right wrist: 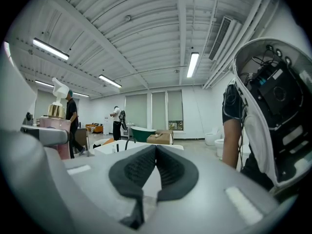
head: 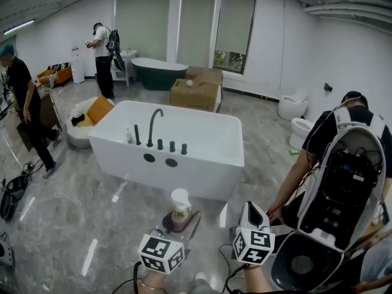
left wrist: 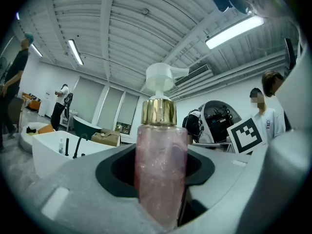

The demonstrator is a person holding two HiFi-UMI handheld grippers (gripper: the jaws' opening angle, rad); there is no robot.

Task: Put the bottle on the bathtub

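We stand on a grey marbled floor (head: pixel 73 213); ahead of us sits the white bathtub (head: pixel 202 164), well apart from both grippers; to our right a person in a dark shirt bends forward under a white-shelled backpack (head: pixel 343 188); behind the white tub we see a dark green tub (head: pixel 158 73) and, beside it, stacked cardboard boxes (head: pixel 196 90); two white toilets (head: pixel 293 106) stand along the right wall; a black arched faucet (head: pixel 153 122) rises from the near rim of the bathtub, with black knobs in a row next to it. Our left gripper (head: pixel 182 220) points level toward the tub, its jaws partly spread and clamped on the bottle (left wrist: pixel 161 169); the bottle stands upright between them, a pink translucent body with a gold collar and a white pump head; it hangs over the floor, not on the bathtub. Our right gripper (right wrist: pixel 155 150) is just beside the left, its dark ribbed pads pressed together with nothing between them.
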